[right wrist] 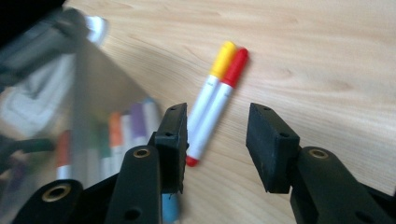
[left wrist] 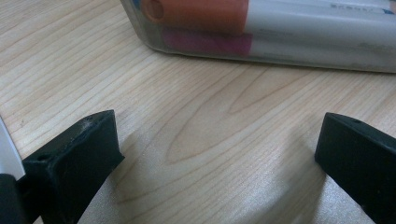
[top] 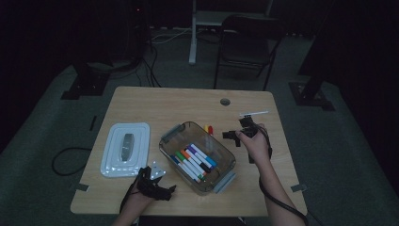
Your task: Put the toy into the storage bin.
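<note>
A: Red and yellow markers lie touching on the counter (right wrist: 327, 56), just ahead of the right gripper's (right wrist: 217, 140) part-open, empty jaws.
B: Take the red marker (right wrist: 215, 107) first; centre it between them, clear of the yellow marker (right wrist: 209, 84) and the clear bin (top: 197, 157). The left gripper (left wrist: 219, 154) rests wide, empty.

No text, label, brand, number or sign can be read here. In the left gripper view, a white marker barrel (left wrist: 327, 21) inside the clear box (left wrist: 154, 42) carries a small dark line of print near the top right edge, too blurred and too small to make out. In the right gripper view, the yellow-capped marker (right wrist: 211, 84) and the red-capped marker (right wrist: 219, 105) lying on the tabletop (right wrist: 327, 60) show plain white barrels with nothing legible. In the high view, the white lid (top: 113, 155) bears no readable marking.
</note>
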